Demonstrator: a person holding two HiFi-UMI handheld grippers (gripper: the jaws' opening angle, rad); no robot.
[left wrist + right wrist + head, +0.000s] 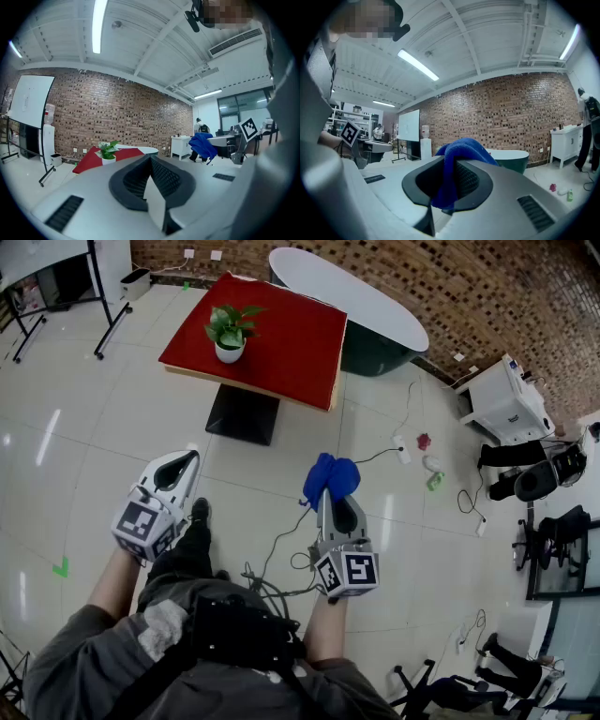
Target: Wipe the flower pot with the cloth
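Your left gripper [188, 458] has its jaws closed together with nothing between them; in the left gripper view the dark pads [165, 177] meet along one seam; your right gripper [330, 499] is clamped on the blue cloth [331, 476], which bunches over the jaw tips and hangs down between the pads in the right gripper view; you hold both grippers side by side over the pale tiled floor [112, 427], roughly level and apart from each other; the white flower pot [230, 352], with its green plant [232, 322], stands upright on the red table [291, 343], towards that table's left side in the head view; the pot is well ahead of both grippers and touches neither; cloth and pot are well apart; a white oval table [356, 301] stands just behind the red one, against the brick wall [469, 287].
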